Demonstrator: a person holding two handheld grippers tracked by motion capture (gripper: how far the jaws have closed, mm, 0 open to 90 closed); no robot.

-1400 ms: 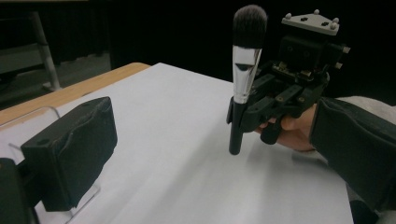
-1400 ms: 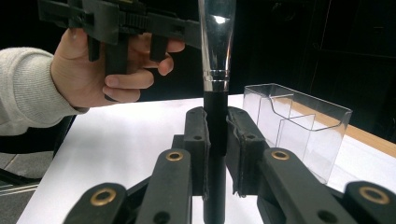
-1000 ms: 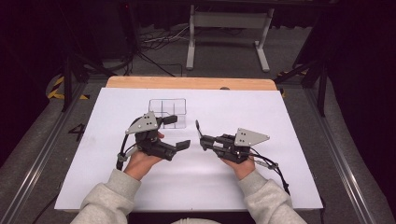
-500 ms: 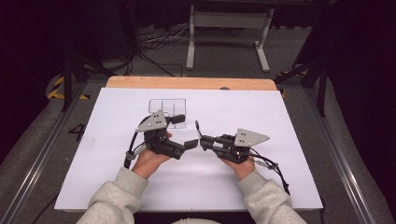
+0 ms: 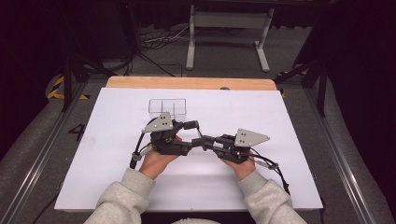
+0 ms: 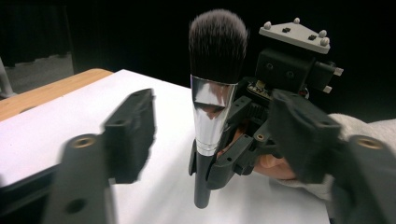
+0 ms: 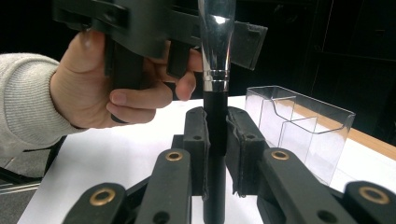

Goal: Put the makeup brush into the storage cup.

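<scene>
In the right gripper view the makeup brush point(image 7: 215, 70) is cut off at twelve o'clock by the top edge, so its bristle head is lost, and its black handle is covered where the right gripper point(image 7: 215, 140) clamps it. The left gripper point(image 7: 154, 28) there is cropped at twelve o'clock too. In the left gripper view that gripper's own jaws are smeared with blur, the nine o'clock one most; whether they touch the brush cannot be told. In the high view the brush is too small to make out. The clear box point(image 7: 299, 130) has its far wall partly lost against the dark.
</scene>
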